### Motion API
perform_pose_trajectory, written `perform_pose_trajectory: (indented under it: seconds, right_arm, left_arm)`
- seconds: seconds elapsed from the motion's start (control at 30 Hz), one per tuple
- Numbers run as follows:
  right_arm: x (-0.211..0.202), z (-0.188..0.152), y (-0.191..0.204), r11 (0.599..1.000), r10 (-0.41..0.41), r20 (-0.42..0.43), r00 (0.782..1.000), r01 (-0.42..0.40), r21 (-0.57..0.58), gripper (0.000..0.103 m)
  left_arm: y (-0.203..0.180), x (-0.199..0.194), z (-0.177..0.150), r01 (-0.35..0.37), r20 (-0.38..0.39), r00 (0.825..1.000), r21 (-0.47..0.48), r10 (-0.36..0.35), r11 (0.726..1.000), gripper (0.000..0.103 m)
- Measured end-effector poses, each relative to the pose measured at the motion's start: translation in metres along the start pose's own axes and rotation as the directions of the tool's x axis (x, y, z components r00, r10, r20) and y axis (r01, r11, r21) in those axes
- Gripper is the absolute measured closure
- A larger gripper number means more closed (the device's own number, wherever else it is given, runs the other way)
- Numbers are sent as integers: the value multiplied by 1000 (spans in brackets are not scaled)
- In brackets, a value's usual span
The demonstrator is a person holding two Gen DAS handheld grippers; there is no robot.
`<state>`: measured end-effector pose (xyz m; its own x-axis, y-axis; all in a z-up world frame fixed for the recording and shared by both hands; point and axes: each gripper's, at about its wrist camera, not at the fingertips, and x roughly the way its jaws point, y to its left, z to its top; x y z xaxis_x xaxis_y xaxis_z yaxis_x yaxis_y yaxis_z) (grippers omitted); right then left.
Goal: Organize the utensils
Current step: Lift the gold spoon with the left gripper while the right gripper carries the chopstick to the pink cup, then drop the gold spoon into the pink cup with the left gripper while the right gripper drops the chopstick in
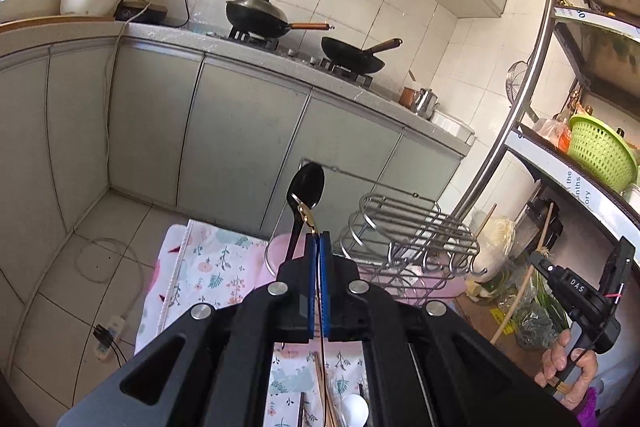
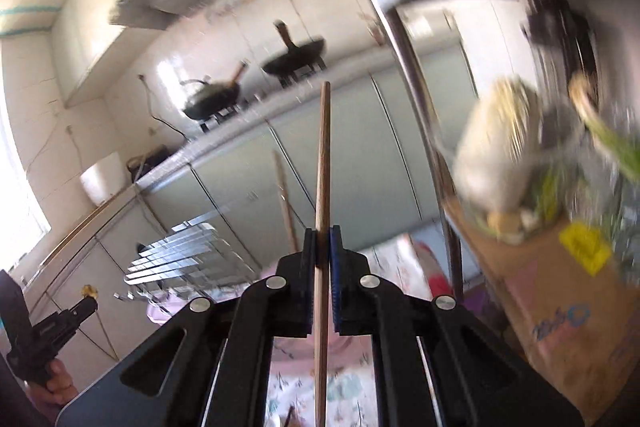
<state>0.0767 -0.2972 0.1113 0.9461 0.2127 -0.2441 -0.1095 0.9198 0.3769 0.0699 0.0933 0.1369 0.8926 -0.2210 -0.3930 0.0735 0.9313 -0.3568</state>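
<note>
In the left wrist view my left gripper [image 1: 320, 239] is shut on a thin gold utensil [image 1: 307, 215] seen edge-on; its tip pokes out past the blue pads. A black spoon [image 1: 307, 181] stands just beyond the tip, its handle dropping behind the left finger. Whether it is gripped too I cannot tell. The right wrist view is blurred. There my right gripper [image 2: 323, 233] is shut on a wooden chopstick [image 2: 324, 155] that points up and forward. The wire rack [image 1: 408, 227] stands on the floral cloth [image 1: 216, 267].
A white spoon [image 1: 356, 411] and more sticks lie on the cloth below my left gripper. A metal shelf post [image 1: 516, 115] and a shelf with a green basket [image 1: 600, 151] rise at the right. A cardboard box [image 2: 560, 299] of vegetables sits under it. Counter with two woks behind.
</note>
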Motion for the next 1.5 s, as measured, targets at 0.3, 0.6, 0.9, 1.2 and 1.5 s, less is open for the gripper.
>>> perform_pose_trajectory:
  seconds: [0.3,0.6,0.9,1.2,1.5]
  right_arm:
    - [11,41,36,993,47,182,982,-27,-112,96]
    - [56,38,45,988,26,196,980,4,-154,96]
    - [73,4,34,987,2,87,996,12,-159,96]
    - [83,-25,20,993,-24,-43,999,19,-113,96]
    - [92,-37,15,993,-39,-134,990,24,-112,96]
  left_arm:
    - [-17,11,46,-39,136,990,42,33,998,102]
    - [-21,50,51,-158,314,942,112,116,981,102]
    - [-2,73,7,-143,258,960,125,107,982,102]
    - [7,79,-19,-132,162,981,129,110,983,101]
    - [15,87,-23,-138,77,989,124,130,983,98]
